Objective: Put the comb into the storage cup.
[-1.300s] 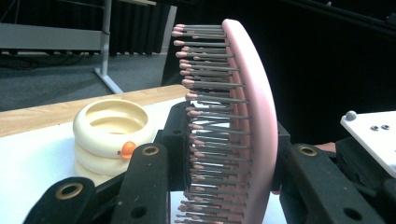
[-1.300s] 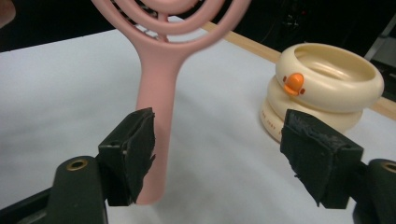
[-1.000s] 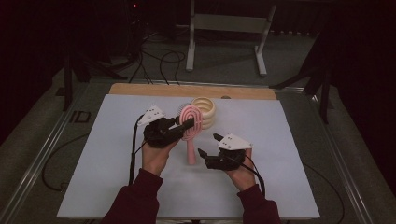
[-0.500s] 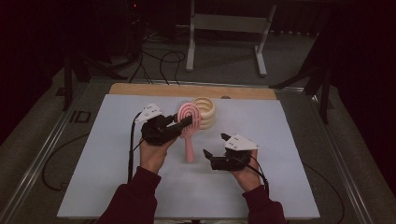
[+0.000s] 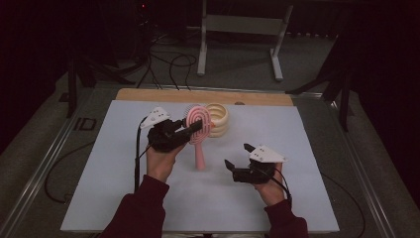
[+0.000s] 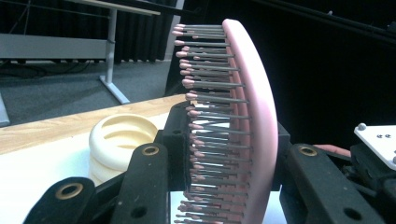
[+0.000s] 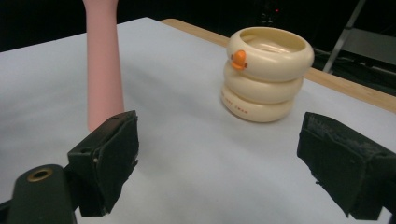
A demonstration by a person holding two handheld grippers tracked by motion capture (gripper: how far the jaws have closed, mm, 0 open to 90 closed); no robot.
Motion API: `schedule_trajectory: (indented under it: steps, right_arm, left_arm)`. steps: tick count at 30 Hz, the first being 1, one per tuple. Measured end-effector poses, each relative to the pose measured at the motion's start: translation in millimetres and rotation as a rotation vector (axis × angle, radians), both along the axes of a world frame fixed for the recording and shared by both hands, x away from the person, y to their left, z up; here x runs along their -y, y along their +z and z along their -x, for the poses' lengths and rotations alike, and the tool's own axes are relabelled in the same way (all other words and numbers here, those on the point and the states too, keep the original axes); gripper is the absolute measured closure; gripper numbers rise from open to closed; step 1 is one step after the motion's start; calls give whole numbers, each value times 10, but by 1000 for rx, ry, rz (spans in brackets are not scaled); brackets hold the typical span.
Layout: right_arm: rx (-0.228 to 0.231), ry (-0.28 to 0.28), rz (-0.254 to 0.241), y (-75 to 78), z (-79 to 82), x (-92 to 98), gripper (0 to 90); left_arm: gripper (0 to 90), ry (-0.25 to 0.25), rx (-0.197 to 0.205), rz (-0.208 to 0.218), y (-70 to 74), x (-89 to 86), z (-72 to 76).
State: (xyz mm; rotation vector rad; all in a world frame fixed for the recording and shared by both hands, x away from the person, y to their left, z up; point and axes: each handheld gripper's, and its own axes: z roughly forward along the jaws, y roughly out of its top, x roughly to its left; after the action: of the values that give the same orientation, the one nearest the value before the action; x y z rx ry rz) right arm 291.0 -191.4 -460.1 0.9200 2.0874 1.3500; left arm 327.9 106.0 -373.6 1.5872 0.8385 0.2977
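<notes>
Between the left gripper's (image 5: 194, 128) clamped jaws stands the pink hairbrush (image 5: 197, 130), right gripper (image 5: 236, 159) wide open nearby.

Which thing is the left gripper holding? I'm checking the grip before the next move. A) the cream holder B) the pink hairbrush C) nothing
B: the left gripper is shut on the head of the pink hairbrush, bristles between its jaws.

Pink handle (image 7: 103, 65); cream ringed holder (image 7: 267, 74); wide-apart gripper (image 7: 217, 163)
</notes>
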Motion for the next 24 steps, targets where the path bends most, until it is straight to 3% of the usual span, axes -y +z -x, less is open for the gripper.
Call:
schedule_trajectory:
  steps: [24]
  right_arm:
    - [2, -36, -55, -109, 179, 375, 116]
  left_arm:
    - [648, 14, 19, 9, 130, -134, -62]
